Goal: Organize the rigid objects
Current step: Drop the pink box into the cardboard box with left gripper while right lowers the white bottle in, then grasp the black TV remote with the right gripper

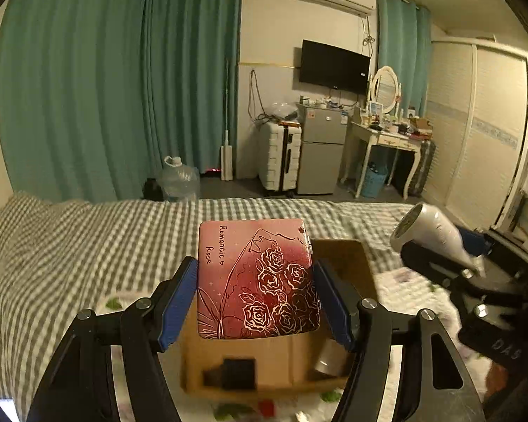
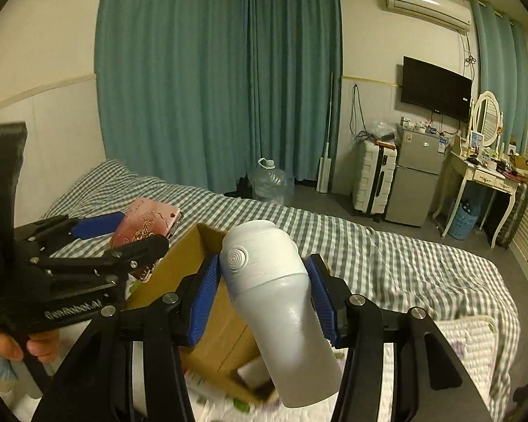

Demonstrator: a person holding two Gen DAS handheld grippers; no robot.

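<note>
Both grippers, left (image 1: 255,297) gripping tin (image 1: 257,277), right (image 2: 262,295) gripping dryer (image 2: 278,302), hover over box (image 1: 341,256).

The room is dim and yellowish. Both pictures bend at the edges, with dark corners. Near things at the bottom look blurry.

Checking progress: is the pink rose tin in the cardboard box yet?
Not yet. The left gripper holds the pink rose tin above the open cardboard box.
</note>
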